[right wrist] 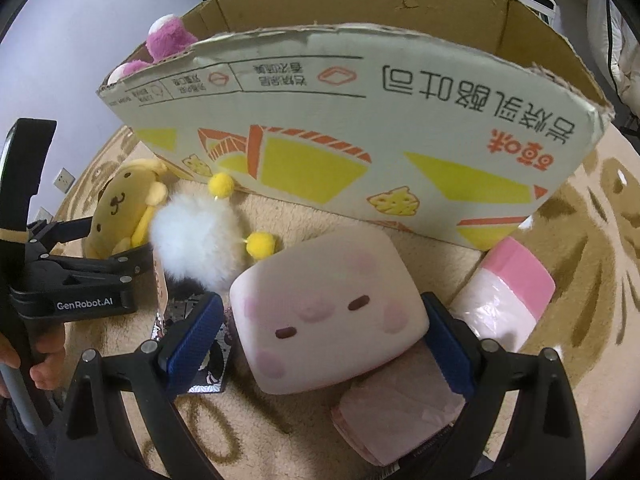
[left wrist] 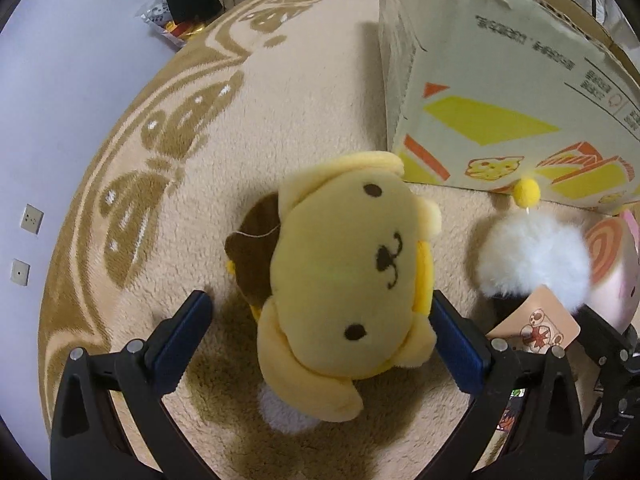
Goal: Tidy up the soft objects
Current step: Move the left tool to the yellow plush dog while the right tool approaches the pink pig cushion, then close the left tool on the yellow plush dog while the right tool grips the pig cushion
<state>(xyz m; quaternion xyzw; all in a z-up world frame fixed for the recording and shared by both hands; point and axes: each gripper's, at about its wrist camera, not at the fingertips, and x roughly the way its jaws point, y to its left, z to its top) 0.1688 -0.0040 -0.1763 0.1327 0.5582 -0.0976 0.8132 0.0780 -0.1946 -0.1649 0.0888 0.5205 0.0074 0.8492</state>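
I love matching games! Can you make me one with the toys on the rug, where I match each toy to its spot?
Toys:
1. yellow dog plush
2. pink square plush
3. white fluffy toy
4. purple plush

Spots:
A. inside the cardboard box
B. between the left hand-held gripper fingers
C. between the two face plushes
D. between the right hand-held gripper fingers

Pairs: 1-B, 2-D, 3-C, 4-A

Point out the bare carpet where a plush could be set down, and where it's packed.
Free: the carpet left of the cardboard box, beyond the yellow dog plush. Crowded: the strip along the box front, where the white fluffy plush, pink square plush and pink-capped bottle plush sit close together.
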